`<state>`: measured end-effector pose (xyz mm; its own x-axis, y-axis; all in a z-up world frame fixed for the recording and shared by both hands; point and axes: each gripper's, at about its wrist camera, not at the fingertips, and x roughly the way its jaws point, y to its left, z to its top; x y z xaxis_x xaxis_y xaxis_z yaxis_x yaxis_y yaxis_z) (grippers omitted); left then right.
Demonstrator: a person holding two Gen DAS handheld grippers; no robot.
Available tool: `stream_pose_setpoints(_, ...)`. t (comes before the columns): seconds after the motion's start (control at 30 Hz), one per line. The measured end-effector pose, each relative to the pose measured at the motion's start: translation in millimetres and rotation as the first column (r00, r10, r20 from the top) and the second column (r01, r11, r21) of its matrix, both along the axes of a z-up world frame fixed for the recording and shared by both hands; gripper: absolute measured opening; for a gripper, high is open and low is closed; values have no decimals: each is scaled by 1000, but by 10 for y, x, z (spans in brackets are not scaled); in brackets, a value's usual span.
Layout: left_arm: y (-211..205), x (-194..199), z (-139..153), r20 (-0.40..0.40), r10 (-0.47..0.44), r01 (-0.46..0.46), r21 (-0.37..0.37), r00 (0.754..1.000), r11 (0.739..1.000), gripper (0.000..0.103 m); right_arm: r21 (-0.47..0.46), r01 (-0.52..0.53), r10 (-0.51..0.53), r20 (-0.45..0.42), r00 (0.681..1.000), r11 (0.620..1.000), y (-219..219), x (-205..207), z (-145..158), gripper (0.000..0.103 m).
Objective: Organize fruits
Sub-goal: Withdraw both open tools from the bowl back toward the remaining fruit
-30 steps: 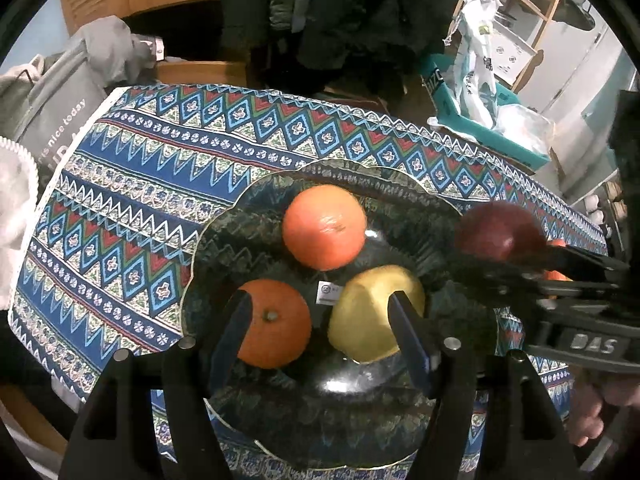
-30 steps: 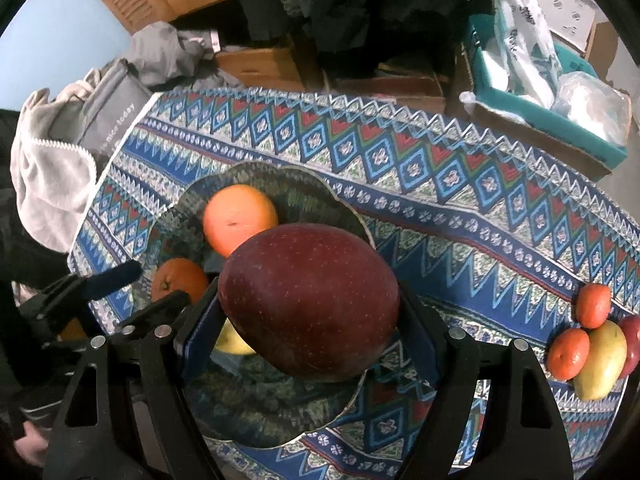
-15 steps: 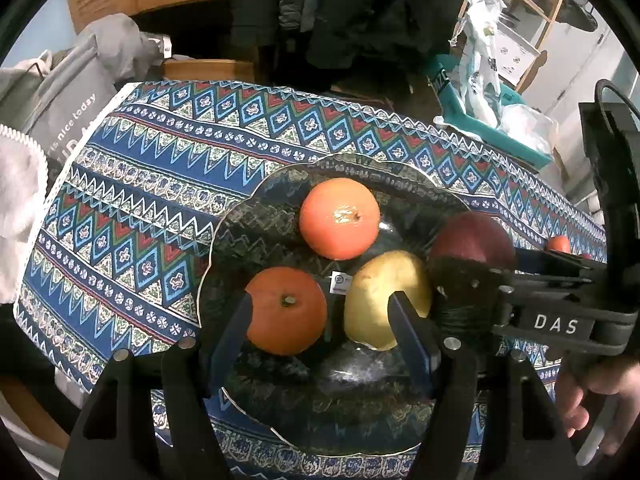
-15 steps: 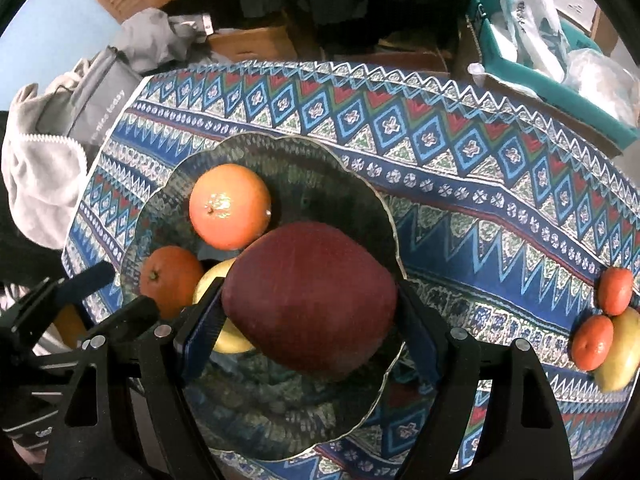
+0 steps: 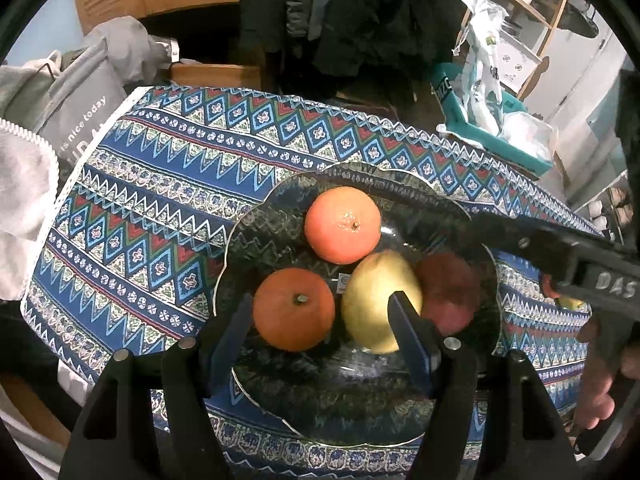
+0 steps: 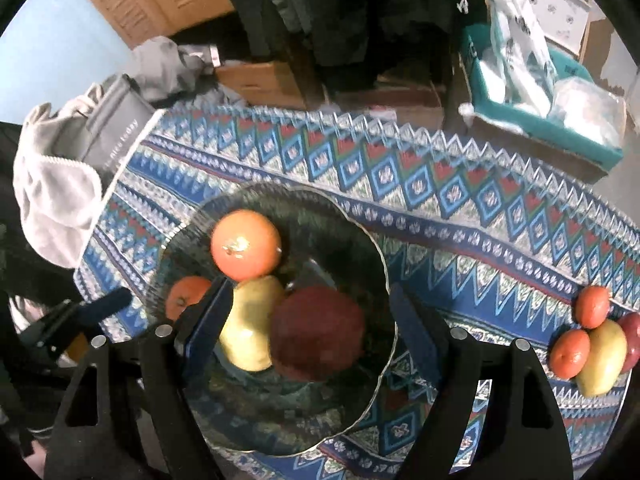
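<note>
A dark patterned glass plate [image 5: 360, 412] [image 6: 280, 424] sits on the blue patterned tablecloth. In it lie two oranges [image 5: 342, 224] [image 5: 294, 309], a yellow pear [image 5: 378, 300] [image 6: 250, 326] and a dark red apple [image 5: 448, 294] [image 6: 318, 332]. My right gripper [image 6: 310, 330] is open just above the plate, its fingers standing apart from the red apple. My left gripper [image 5: 322, 340] is open and empty over the plate's near side. More fruit [image 6: 592, 336] lies at the table's right: small oranges, a yellow pear and a red one.
A grey bag and white cloth [image 5: 36, 152] lie off the table's left edge. A teal bin with plastic bags [image 5: 492, 120] stands beyond the far right corner. Dark clothes hang behind the table.
My right gripper lowered the red apple into the plate beside the pear and opened, letting it go. The left gripper stayed open over the plate.
</note>
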<state>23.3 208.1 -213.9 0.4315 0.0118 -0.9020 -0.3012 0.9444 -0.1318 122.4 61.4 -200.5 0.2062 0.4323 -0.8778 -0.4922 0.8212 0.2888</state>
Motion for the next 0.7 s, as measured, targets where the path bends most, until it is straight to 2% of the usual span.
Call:
stream_pose_setpoints(0.13, -24, -19, 109, 22, -3, 3, -4, 1000, 1000, 72, 4, 3, -3, 44, 999, 1000, -36, -38, 219, 82)
stream_pose_setpoints(0.37, -180, -21, 363, 71, -33, 34, -9, 997, 999, 72, -45, 22, -15, 148, 989, 999, -226, -168, 584, 82)
stream_pose_setpoints(0.7, -619, 18, 676, 129, -123, 124, 1, 984, 992, 73, -62, 71, -56, 219, 974, 996, -697, -341, 977, 82)
